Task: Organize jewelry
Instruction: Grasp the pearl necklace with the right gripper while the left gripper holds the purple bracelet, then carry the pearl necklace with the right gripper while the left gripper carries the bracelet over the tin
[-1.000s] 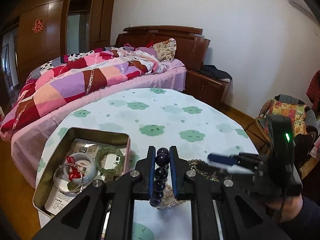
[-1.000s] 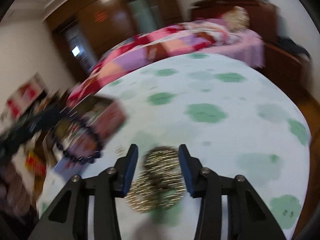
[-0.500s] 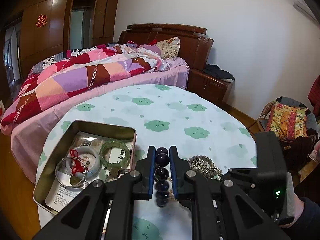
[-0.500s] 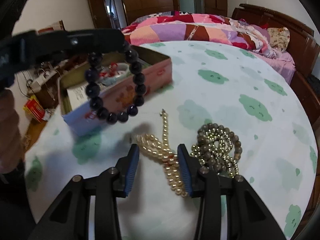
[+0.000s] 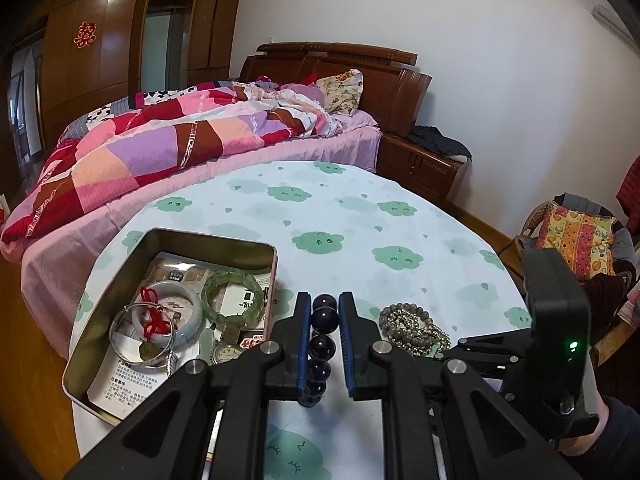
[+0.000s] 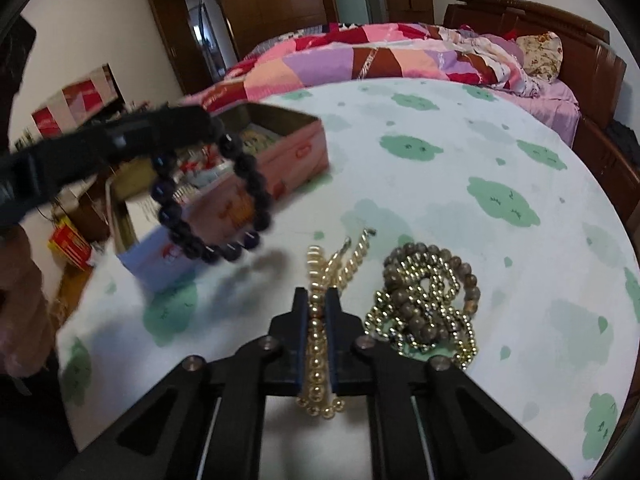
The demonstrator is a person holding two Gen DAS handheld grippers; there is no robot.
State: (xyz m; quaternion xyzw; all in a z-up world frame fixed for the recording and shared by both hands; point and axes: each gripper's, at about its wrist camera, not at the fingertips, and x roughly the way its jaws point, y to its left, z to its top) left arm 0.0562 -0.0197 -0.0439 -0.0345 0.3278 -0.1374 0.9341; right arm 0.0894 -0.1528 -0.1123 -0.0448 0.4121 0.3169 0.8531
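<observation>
My left gripper (image 5: pixel 324 300) is shut on a dark purple bead bracelet (image 5: pixel 321 344), which hangs above the table beside the tin box (image 5: pixel 172 240). In the right wrist view that bracelet (image 6: pixel 212 200) dangles from the left gripper's fingers in front of the box (image 6: pixel 280 152). My right gripper (image 6: pixel 316 298) has closed on a gold pearl necklace (image 6: pixel 320 344) lying on the cloud-print tablecloth (image 6: pixel 460 200); the beads sit pinched between its pads. A heap of grey and gold bead strands (image 6: pixel 428 304) lies just right of it, also visible as a bead heap (image 5: pixel 412 326).
The open tin box holds a green bangle (image 5: pixel 232 296), a white bangle with red cord (image 5: pixel 176 312), a silver bangle (image 5: pixel 140 340), a watch (image 5: pixel 224 352) and printed papers. A bed (image 5: pixel 180 140) stands beyond the round table. A chair with a cushion (image 5: pixel 576 244) is at right.
The right gripper swung from over the grey-gold heap to the pearl necklace, came down and its jaws shut on it. The left gripper kept its hold on the purple bracelet, nearly still.
</observation>
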